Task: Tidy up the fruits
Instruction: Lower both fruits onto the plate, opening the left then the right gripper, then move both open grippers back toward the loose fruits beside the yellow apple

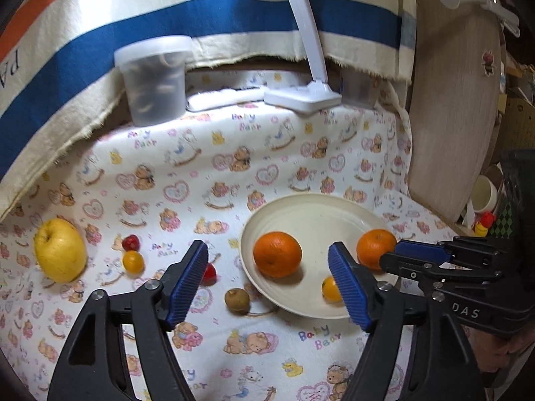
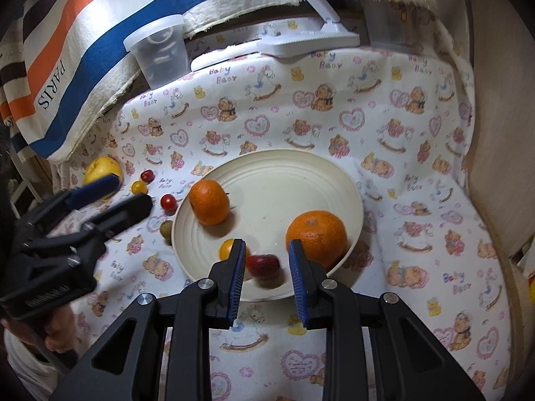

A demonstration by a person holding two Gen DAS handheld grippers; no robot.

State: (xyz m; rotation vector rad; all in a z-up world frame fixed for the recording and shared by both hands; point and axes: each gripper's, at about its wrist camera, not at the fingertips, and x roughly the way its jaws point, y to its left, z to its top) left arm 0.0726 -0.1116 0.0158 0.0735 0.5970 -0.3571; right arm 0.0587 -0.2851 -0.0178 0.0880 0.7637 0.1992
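A cream plate [image 1: 314, 198] [image 2: 274, 180] holds two oranges [image 1: 277, 254] [image 1: 376, 249] and a small yellow fruit [image 1: 327, 289]. My left gripper [image 1: 267, 250] hovers open over the plate's near left rim, with nothing between its pads. My right gripper [image 2: 266, 247] is over the plate's near edge, shut on a small red fruit [image 2: 264, 265] that looks blurred. On the cloth to the left lie a yellow apple [image 1: 60, 250], a red fruit [image 1: 130, 242], a yellow one [image 1: 133, 260], another red one [image 1: 210, 272] and a small brown fruit [image 1: 237, 300].
A clear lidded tub [image 1: 153, 80] and a white lamp base [image 1: 302, 97] stand at the back under a hanging striped cloth [image 1: 100, 43]. A wooden board [image 1: 454, 117] closes off the right side. A hand [image 2: 60, 330] holds the left gripper's grip.
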